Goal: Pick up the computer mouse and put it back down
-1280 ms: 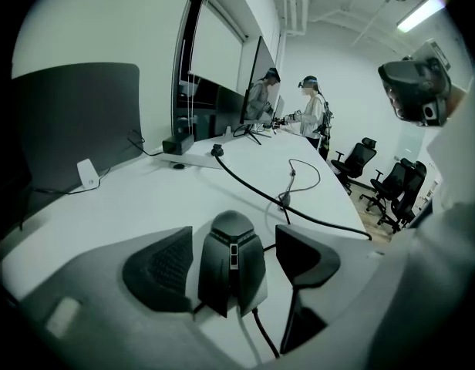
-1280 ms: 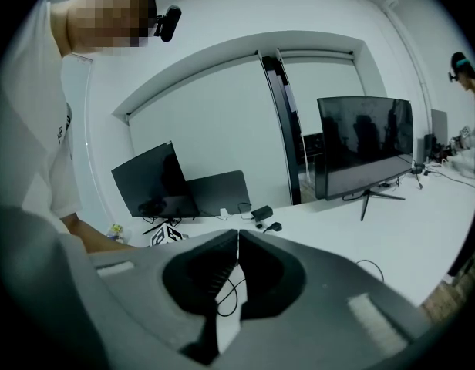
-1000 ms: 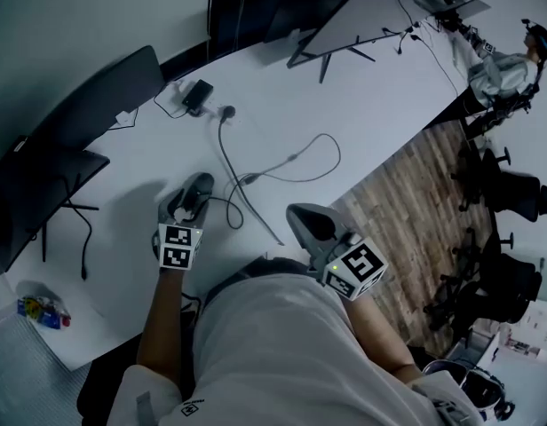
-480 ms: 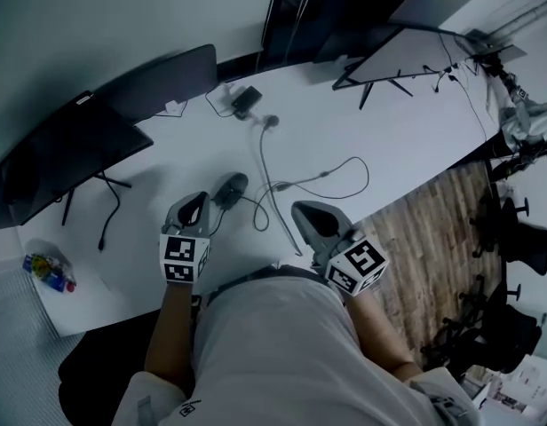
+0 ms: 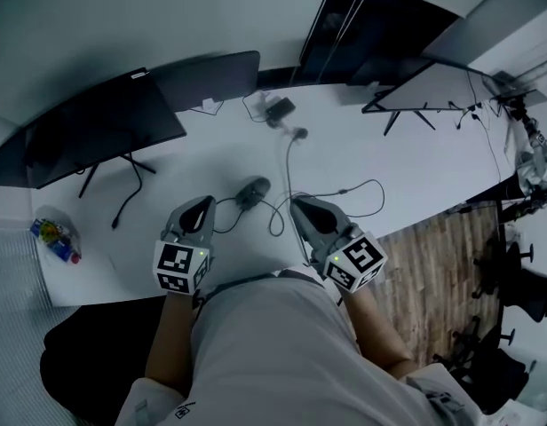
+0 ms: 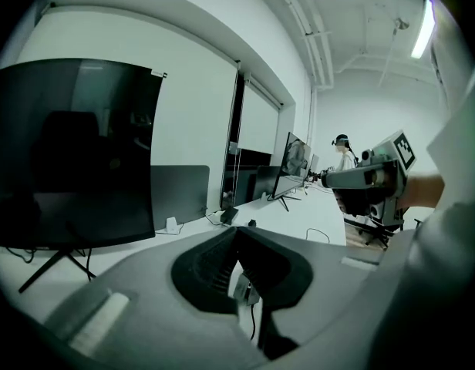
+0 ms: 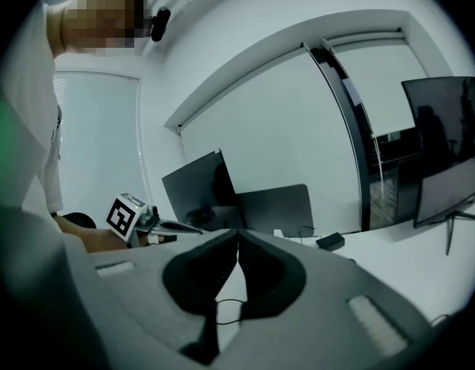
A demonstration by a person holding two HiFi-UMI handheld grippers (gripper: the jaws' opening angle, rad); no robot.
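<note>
The dark computer mouse [image 5: 253,191] lies on the white desk [image 5: 167,185], its cable curling away to the right. My left gripper [image 5: 205,204] hovers above the desk just short of the mouse and left of it, jaws shut with nothing between them. In the left gripper view the mouse [image 6: 244,290] shows low down behind the shut jaws of my left gripper [image 6: 237,231]. My right gripper [image 5: 297,205] is held right of the mouse, apart from it. In the right gripper view my right gripper [image 7: 237,233] has its jaws meeting at the tips, empty.
A black monitor [image 5: 96,127] on a stand and a second dark screen [image 5: 211,74] stand at the back left. A power adapter [image 5: 278,109] and a looping cable [image 5: 344,193] lie behind the mouse. A colourful packet [image 5: 56,238] sits at the desk's left corner. Wooden floor [image 5: 433,247] lies to the right.
My left gripper was open over the mouse on the desk; it has shut empty, risen and drawn back toward me. The mouse stays on the desk. My right gripper shifted slightly.
</note>
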